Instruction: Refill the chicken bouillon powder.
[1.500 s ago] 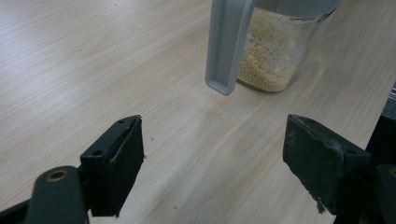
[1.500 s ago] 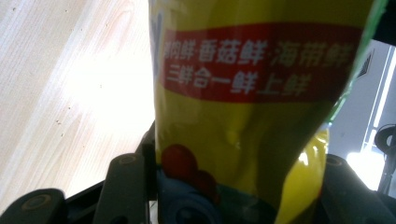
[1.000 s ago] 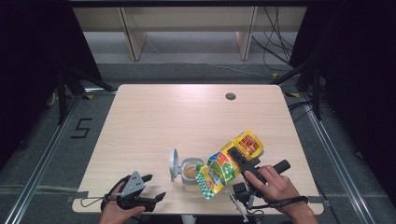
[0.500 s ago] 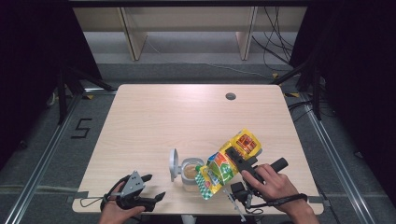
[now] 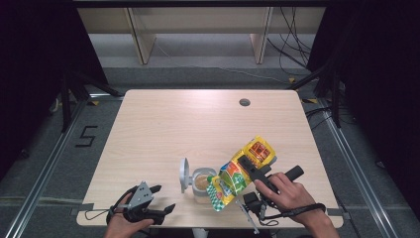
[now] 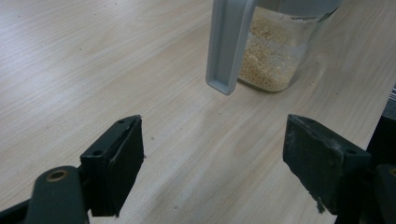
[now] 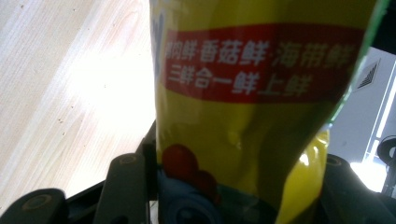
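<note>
A glass jar (image 5: 202, 184) with its grey lid (image 5: 184, 175) flipped open stands near the table's front edge, partly filled with pale granules (image 6: 268, 56). My right gripper (image 5: 246, 167) is shut on a yellow seasoning bag (image 5: 240, 172), which is tilted with its lower end at the jar's mouth. In the right gripper view the bag (image 7: 261, 107) sits squeezed between the two black jaws. My left gripper (image 5: 157, 198) rests open on the table to the left of the jar, nothing between its fingers (image 6: 116, 163).
The wooden table (image 5: 198, 129) has a round cable hole (image 5: 244, 102) at the back right. Cables trail from both grippers at the front edge. Dark floor and shelf legs lie beyond the table.
</note>
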Demonstrator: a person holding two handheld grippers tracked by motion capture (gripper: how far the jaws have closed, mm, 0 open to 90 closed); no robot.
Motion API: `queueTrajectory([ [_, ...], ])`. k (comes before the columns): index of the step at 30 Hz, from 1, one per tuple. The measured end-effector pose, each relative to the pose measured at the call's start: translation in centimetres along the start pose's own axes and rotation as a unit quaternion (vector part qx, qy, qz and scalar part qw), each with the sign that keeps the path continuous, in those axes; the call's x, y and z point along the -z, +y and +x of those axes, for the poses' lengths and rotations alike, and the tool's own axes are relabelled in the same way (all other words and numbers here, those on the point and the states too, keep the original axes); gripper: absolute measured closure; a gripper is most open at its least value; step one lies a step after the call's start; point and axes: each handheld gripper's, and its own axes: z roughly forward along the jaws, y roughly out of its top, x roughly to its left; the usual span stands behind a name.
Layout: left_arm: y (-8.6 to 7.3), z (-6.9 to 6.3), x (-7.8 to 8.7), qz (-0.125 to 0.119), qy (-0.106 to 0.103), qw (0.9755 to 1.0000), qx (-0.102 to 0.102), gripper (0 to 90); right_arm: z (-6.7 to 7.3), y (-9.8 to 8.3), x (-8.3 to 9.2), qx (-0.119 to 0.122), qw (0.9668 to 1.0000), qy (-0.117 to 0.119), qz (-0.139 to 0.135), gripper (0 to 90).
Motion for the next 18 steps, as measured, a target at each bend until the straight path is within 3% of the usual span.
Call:
queueTrajectory([
  [15, 0.09, 0.12, 0.07, -0.002, -0.004, 0.9999, -0.012, 20.0, 0.17, -0.20, -0.19, -0.004, 1.0000, -0.003, -0.005, 52.5],
  [16, 0.09, 0.12, 0.07, -0.002, -0.004, 0.9999, -0.012, 20.0, 0.37, -0.24, -0.20, -0.016, 0.9998, -0.008, -0.008, 52.5],
  [18, 0.09, 0.18, 0.09, 0.002, -0.003, 0.9999, -0.016, 20.0, 0.37, -0.32, -0.18, -0.015, 0.9998, -0.004, -0.008, 52.6],
])
